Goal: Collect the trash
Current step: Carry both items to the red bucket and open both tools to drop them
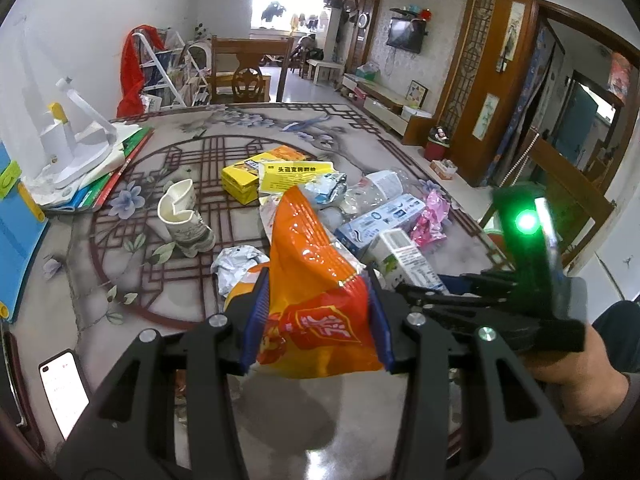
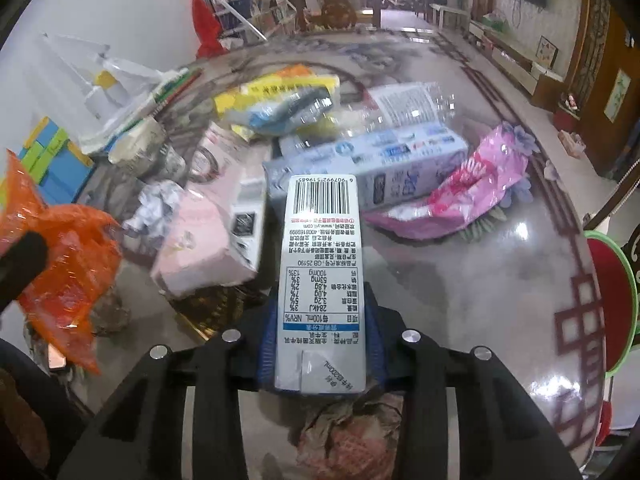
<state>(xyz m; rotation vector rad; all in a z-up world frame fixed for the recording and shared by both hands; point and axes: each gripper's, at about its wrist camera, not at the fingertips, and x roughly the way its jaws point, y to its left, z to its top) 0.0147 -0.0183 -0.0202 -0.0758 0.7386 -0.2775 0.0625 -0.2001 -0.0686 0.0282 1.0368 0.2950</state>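
Black gripper (image 1: 316,316) linkages, silver screws, ribbed blue pads (image 1: 256,320), green light.

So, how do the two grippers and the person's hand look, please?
Both the left gripper and the right gripper have matte black linkage arms with slotted cut-outs, silver round pivot screws and ribbed blue finger pads. The right one carries a black block with a glowing green light. The bare hand shows a dark sleeve edge.

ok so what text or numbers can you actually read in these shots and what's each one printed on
"6 907992 519685", upside down above the barcode, on the milk carton in the right gripper
"GB 25190", "100mg", "53mg": same carton
Large white character on the orange snack bag in the left gripper: cut off
Yellow box and blue-white carton: too blurred
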